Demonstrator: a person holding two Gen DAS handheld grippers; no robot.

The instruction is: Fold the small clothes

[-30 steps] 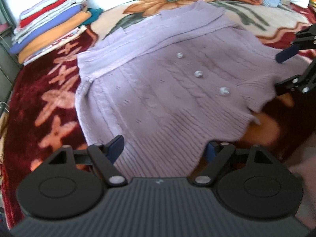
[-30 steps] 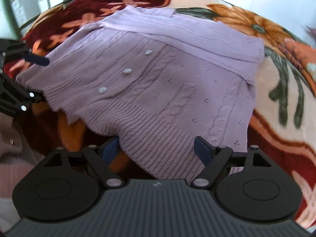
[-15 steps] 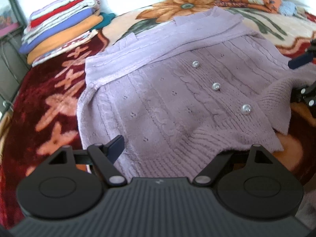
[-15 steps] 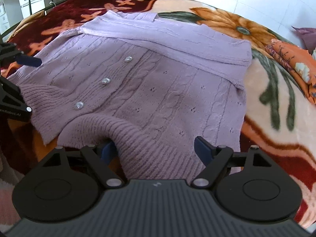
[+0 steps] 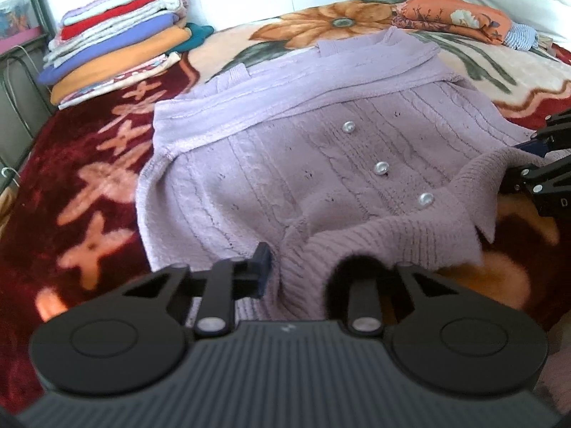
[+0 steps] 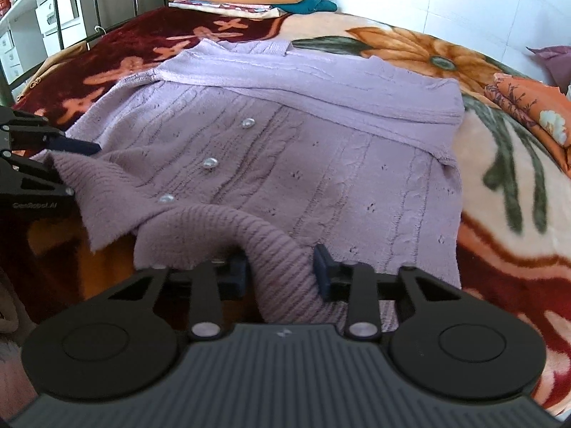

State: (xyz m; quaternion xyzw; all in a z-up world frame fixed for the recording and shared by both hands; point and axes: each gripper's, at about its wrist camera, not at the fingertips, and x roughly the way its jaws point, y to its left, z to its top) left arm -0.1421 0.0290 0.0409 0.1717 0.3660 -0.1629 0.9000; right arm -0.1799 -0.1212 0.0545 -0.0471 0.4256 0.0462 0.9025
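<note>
A: Entry, both wrist views; the lilac cardigan (image 5: 285, 164) is lying buttoned-side up on the floral blanket (image 5: 107, 185) of the bed, toward its near edge; the ribbed hem is lifting off the blanket in a hump.

B: State of the tongs?

A: The left tongs (image 5: 303, 271) are closing on the hem near one bottom corner, ribbing bunching between the fingers; the right tongs (image 6: 280, 273) are pinching the hem at the other corner, knit filling the narrowed gap; each pair is showing at the side of the other's view.

B: Handling?

A: Judging it soft, thick, light and stretchy; no stiffness, so it is sagging between the two grips; the ribbed band is looking like the firmest place to hold, one grip toward each corner; the pearly buttons (image 5: 380, 168) could be snagging.

B: Orientation?

A: Long axis is running from the near edge toward the wall; collar end is pointing away, hem toward the cameras; sleeves are lying folded across the chest. The folded stack (image 5: 114, 53) is sitting at a far corner; an orange cloth (image 5: 453, 18) near the pillow.
</note>
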